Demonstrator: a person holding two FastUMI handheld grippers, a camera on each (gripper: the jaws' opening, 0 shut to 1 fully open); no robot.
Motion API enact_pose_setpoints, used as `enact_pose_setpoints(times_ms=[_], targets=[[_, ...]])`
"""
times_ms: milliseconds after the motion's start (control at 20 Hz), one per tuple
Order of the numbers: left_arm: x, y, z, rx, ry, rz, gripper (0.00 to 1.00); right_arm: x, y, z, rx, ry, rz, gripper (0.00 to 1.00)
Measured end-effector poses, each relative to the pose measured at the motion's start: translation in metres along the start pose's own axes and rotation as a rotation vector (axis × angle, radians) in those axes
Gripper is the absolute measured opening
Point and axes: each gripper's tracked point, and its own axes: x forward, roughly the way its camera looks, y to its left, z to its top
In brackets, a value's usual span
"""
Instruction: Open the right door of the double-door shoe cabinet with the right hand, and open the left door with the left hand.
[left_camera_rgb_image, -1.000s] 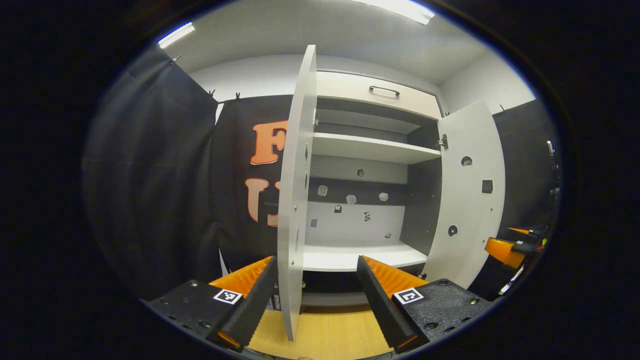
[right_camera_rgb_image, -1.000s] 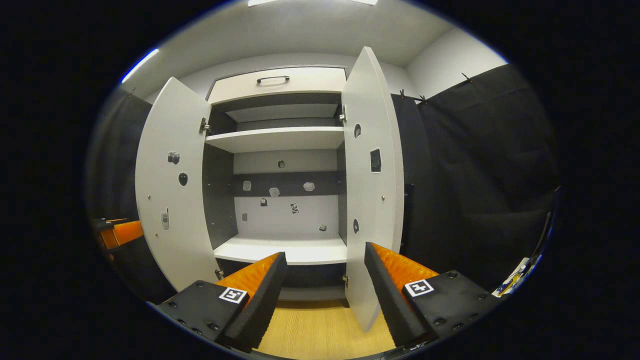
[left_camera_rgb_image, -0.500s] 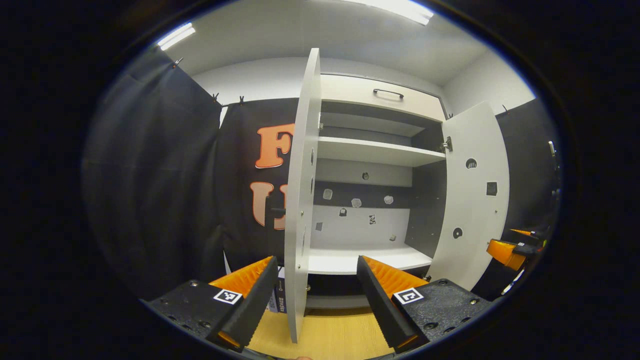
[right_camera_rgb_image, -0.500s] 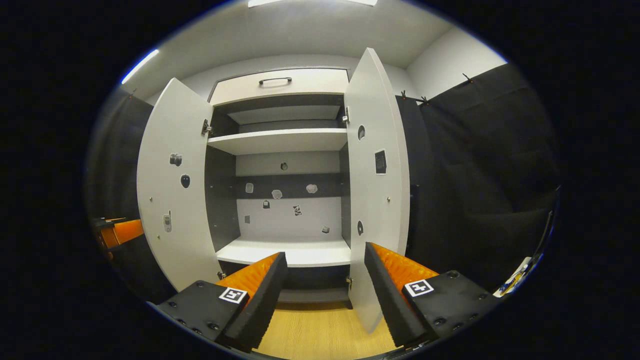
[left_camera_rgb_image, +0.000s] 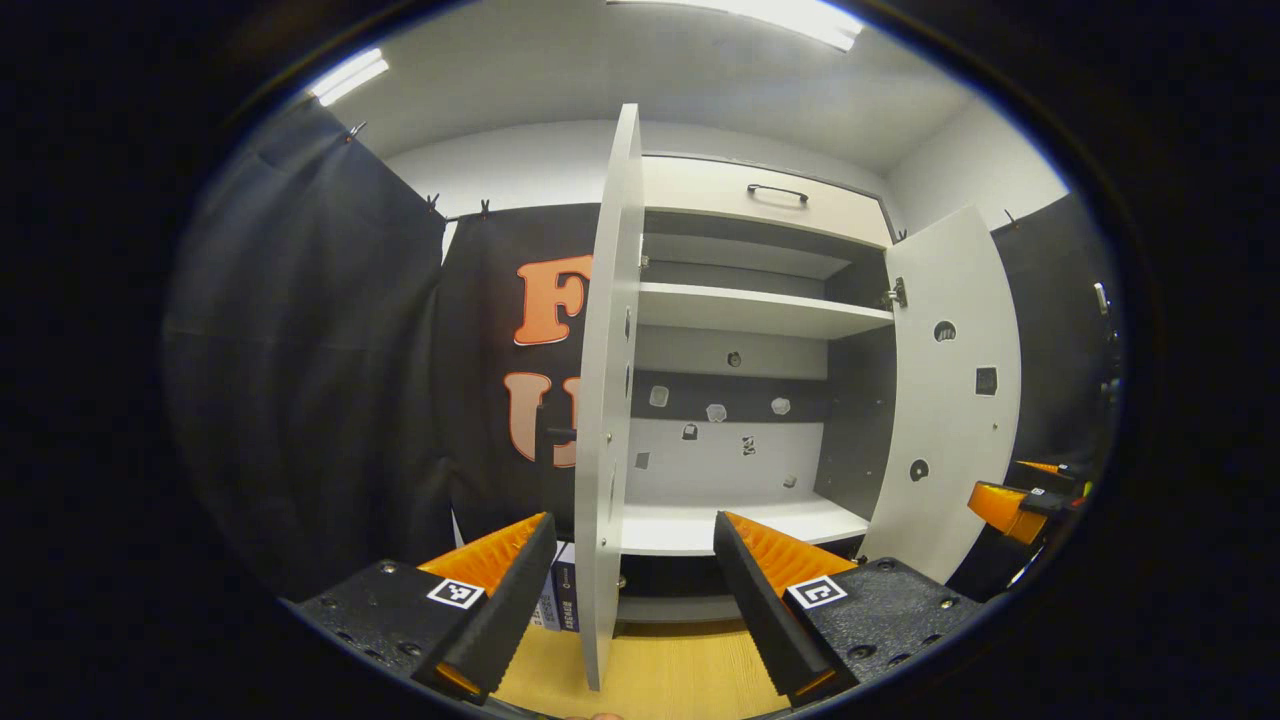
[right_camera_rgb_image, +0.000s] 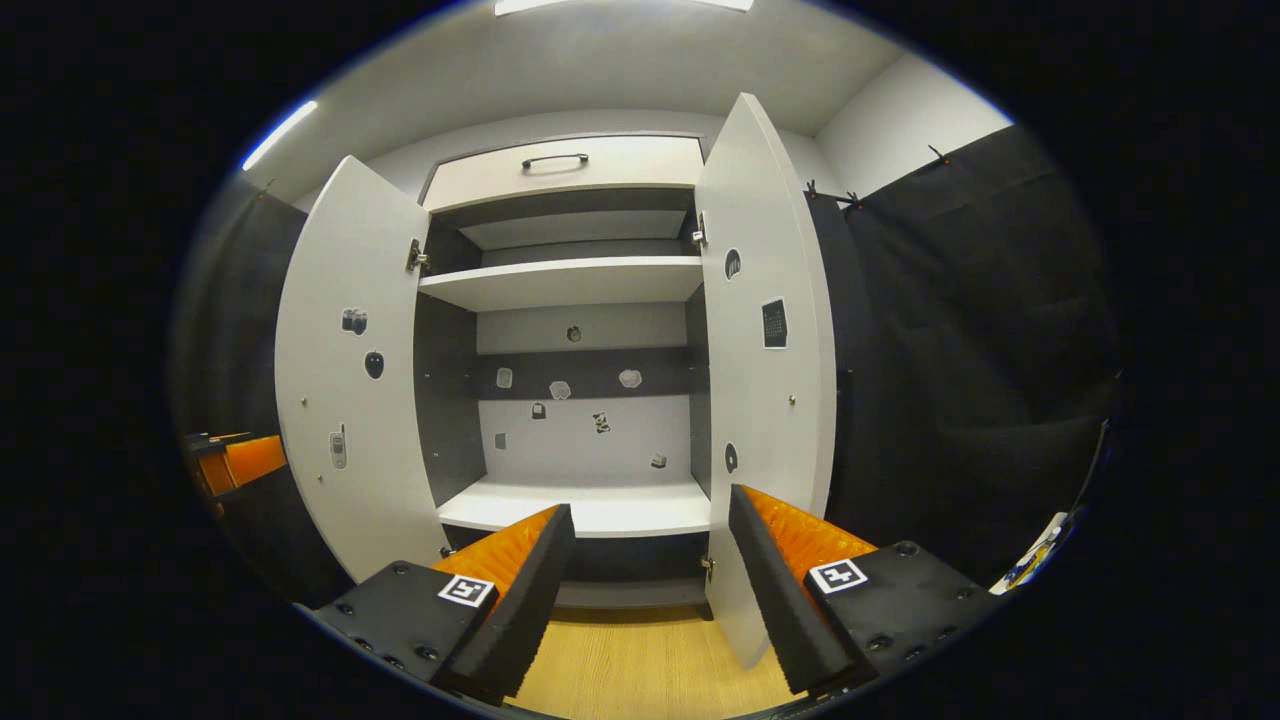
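While the left gripper (left_camera_rgb_image: 630, 600) holds its fingers apart on nothing, the left door (left_camera_rgb_image: 606, 420) of the shoe cabinet (left_camera_rgb_image: 745, 300) stands edge-on between them, swung wide. From the right gripper view, the right gripper (right_camera_rgb_image: 645, 590) also has fingers apart; the right door (right_camera_rgb_image: 765, 380) hangs open beside the cabinet's right side.

Both views near, facing open cabinet (left_camera_rgb_image: 740, 310).

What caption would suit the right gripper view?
Shoe cabinet with left door and right door swung open, open right gripper in front.
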Motion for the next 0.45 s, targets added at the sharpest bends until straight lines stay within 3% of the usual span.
enact_pose_setpoints(times_ms=[450], targets=[[0.0074,-0.0066,-0.0028,-0.002,0.005,-0.018,0.94,0.0044,-0.0029,0.0001,-0.007,-0.003,-0.01,0.99]])
